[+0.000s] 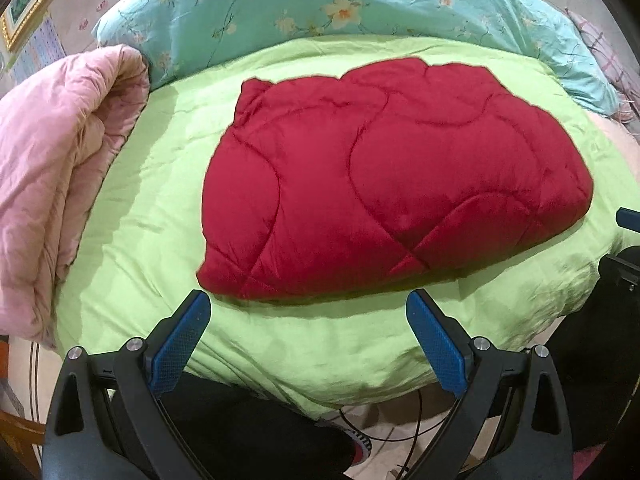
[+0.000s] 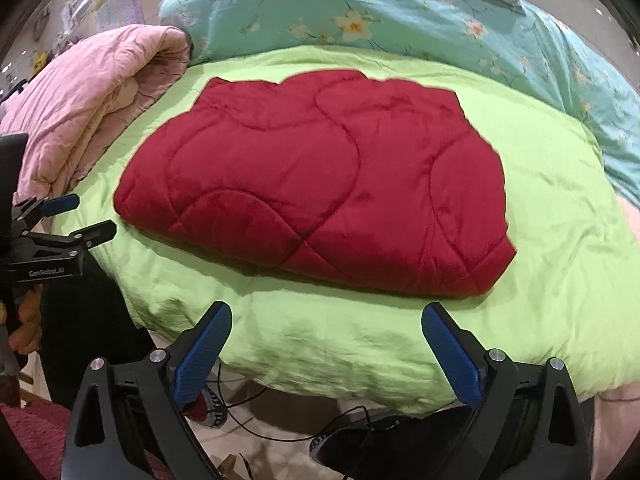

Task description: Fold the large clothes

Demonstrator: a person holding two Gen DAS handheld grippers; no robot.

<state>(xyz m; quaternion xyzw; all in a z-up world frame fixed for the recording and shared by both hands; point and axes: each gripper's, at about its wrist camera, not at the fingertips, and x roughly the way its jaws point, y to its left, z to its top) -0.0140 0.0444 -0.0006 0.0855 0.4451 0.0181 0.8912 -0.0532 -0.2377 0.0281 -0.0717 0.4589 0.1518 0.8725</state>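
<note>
The red quilt [image 1: 384, 184] lies folded into a thick pad in the middle of the green cover [image 1: 160, 208], with its near edge just beyond both grippers. The left gripper [image 1: 308, 304] hangs over the near edge of the bed, fingers spread wide, holding nothing. The right gripper [image 2: 326, 314] is the same: released, empty, apart from the quilt. A pink quilt [image 1: 52, 152] is heaped at the left, and a teal floral cover [image 1: 320, 4] lies along the far side.
</note>
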